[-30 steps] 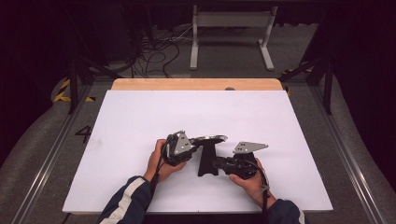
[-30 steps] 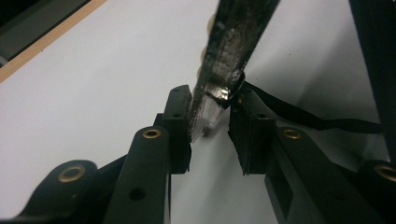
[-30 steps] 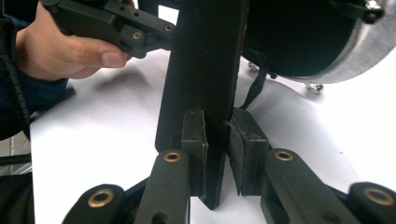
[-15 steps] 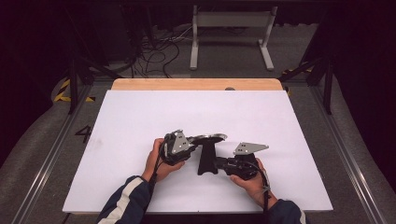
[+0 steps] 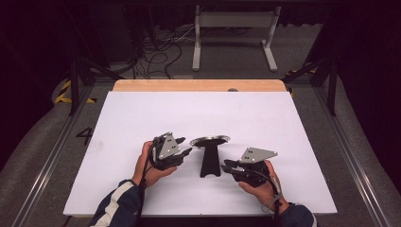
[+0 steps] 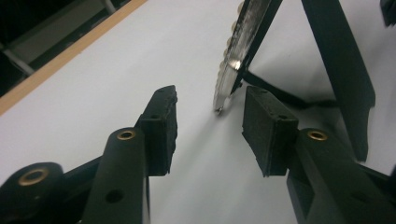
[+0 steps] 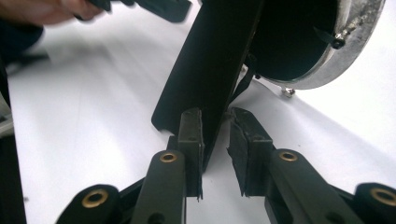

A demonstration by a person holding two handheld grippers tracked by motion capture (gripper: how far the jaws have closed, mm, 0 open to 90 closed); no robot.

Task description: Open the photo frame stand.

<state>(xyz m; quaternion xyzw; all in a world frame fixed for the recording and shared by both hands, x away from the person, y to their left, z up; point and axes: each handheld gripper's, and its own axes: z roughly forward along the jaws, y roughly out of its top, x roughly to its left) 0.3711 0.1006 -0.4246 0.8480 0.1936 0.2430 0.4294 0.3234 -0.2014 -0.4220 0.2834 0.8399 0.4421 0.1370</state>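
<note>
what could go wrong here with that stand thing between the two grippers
The black stand props a round metal disc above the white table. The right gripper has its jaws around the stand's edge with a gap on one side, so an uneven close could tip it. The left gripper is open near the disc's rim and might knock it.

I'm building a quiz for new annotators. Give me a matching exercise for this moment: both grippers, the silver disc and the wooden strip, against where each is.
1 left gripper
2 right gripper
3 silver disc
4 wooden strip

A far edge of the table
B fingers either side of the black stand
C atop the black stand
D fingers open by the disc's rim

Pairs: 1-D, 2-B, 3-C, 4-A
</note>
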